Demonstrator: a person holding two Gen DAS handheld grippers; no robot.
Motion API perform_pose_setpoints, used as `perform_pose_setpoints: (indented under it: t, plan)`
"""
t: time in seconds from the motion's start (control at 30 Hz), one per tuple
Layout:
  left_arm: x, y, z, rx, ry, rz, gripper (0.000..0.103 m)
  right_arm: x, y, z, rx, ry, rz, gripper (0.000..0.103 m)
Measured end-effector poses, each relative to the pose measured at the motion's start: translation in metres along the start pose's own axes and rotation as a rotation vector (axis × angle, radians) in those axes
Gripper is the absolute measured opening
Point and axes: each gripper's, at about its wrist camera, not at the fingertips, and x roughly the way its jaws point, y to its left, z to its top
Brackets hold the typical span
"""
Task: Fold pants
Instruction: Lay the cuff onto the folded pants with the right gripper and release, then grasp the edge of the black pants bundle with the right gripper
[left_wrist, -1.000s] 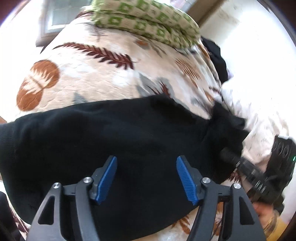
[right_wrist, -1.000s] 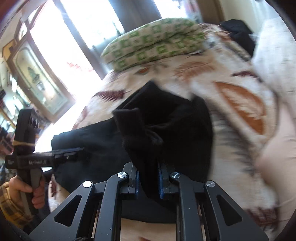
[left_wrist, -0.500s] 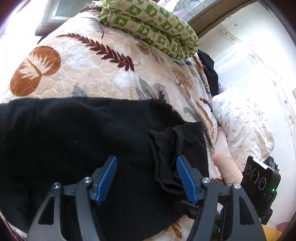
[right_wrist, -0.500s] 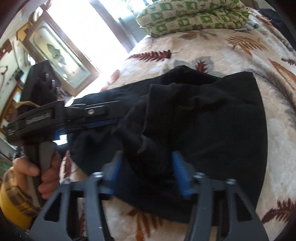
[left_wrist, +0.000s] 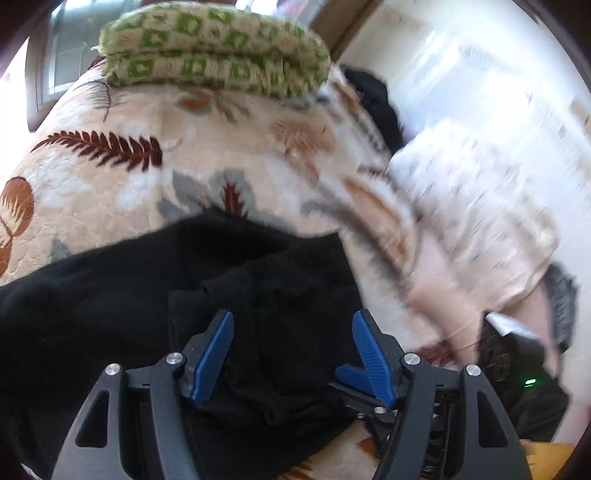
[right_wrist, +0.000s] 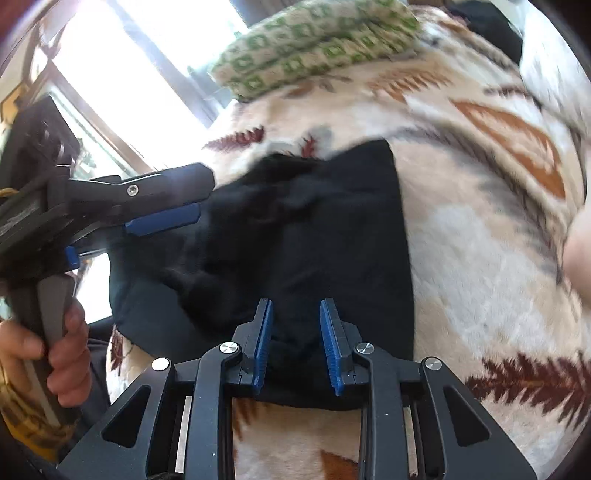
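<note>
A bed covered w/ a cream quilt (left_wrist: 229, 147) printed in rust and maroon leaves and ferns was seen across both views; bright window light was noted behind it, and the right part of the left wrist view was smeared by motion blur.

Nearest the left wrist camera, the left gripper (left_wrist: 291, 347) was held w/ its blue pads set wide apart, nothing pinched between them. Directly beneath and ahead, the black pants (left_wrist: 155, 295) were spread on the quilt, w/ a bunched fold of fabric lying between the pads. To the lower right, part of the right gripper (left_wrist: 354, 376) was visible, approx. touching the pants' near edge.

In the right wrist view, the right gripper (right_wrist: 295, 343) was seen w/ pads parted to a moderate gap, straddling black cloth but not closed on it. The pants (right_wrist: 325, 240) were lying folded over, rumpled on the left side and flat on the right. The left gripper (right_wrist: 162, 206) was seen from the side above the pants' left portion, its handle gripped by a hand (right_wrist: 55, 354).

Farther back, a folded green-and-cream patterned blanket (left_wrist: 218, 55) was resting at the far end of the bed. Beside it, a dark garment (left_wrist: 376, 103) was lying at the bed's far right; no containers could be made out.
</note>
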Motion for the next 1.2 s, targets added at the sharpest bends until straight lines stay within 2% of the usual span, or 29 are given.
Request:
perform_pose_setpoints:
  t: [0.03,0.07,0.17,0.23,0.3,0.37,0.43,0.5,0.53,0.6,0.7,0.77,0.83,0.87,0.9,1.03,1.13,1.2]
  plan:
    - [0.008,0.004,-0.004,-0.003,0.018,0.039,0.068,0.003,-0.003,-0.002,0.002,0.004,-0.001,0.023]
    - [0.013,0.01,-0.008,-0.015,0.026,0.059,0.063,0.003,-0.004,-0.003,-0.003,-0.001,0.005,0.023]
    - [0.008,0.035,-0.02,-0.077,0.01,0.085,0.042,-0.004,-0.001,-0.002,-0.021,-0.01,0.005,0.025]
    - [-0.001,0.041,-0.024,-0.103,-0.001,0.073,0.042,-0.014,0.002,0.001,-0.032,-0.054,-0.005,0.025]
    - [-0.003,0.041,-0.028,-0.083,0.0,0.098,0.042,-0.019,0.003,0.005,-0.038,-0.083,-0.021,0.025]
    - [0.001,0.039,-0.034,-0.046,-0.008,0.12,0.042,-0.016,0.0,0.006,-0.035,-0.073,-0.042,0.025]
    - [0.002,0.037,-0.036,-0.034,-0.026,0.132,0.042,0.001,-0.008,0.002,-0.027,-0.005,-0.073,0.026]
    - [0.001,0.033,-0.035,-0.023,-0.026,0.143,0.042,0.001,-0.01,-0.001,-0.044,-0.025,-0.062,0.026]
    - [-0.002,0.031,-0.034,-0.02,-0.019,0.139,0.044,-0.002,-0.007,0.0,-0.045,-0.021,-0.069,0.026]
    - [-0.011,0.033,-0.033,-0.036,-0.008,0.113,0.062,-0.011,-0.002,0.002,-0.048,-0.045,-0.059,0.027]
    - [-0.032,0.038,-0.032,-0.049,-0.018,0.121,0.086,-0.018,0.015,0.005,-0.097,-0.065,-0.048,0.03]
    - [-0.047,0.047,-0.031,-0.046,-0.006,0.151,0.096,-0.02,0.031,0.002,-0.152,-0.071,-0.048,0.037]
    - [-0.058,0.059,-0.033,-0.045,0.015,0.194,0.096,-0.02,0.047,-0.002,-0.206,-0.08,-0.052,0.044]
    - [-0.064,0.064,-0.035,-0.041,0.014,0.21,0.096,-0.02,0.053,-0.003,-0.225,-0.083,-0.054,0.053]
    - [-0.07,0.07,-0.035,-0.04,0.008,0.225,0.096,-0.021,0.06,-0.006,-0.25,-0.09,-0.054,0.057]
    - [-0.091,0.103,-0.035,-0.065,-0.051,0.28,0.096,-0.02,0.09,-0.011,-0.342,-0.106,-0.031,0.057]
    - [-0.09,0.124,-0.024,-0.118,-0.069,0.295,0.095,-0.013,0.107,-0.014,-0.369,-0.098,-0.008,0.057]
    - [-0.082,0.139,-0.016,-0.148,-0.068,0.331,0.095,-0.004,0.116,-0.016,-0.386,-0.086,-0.005,0.057]
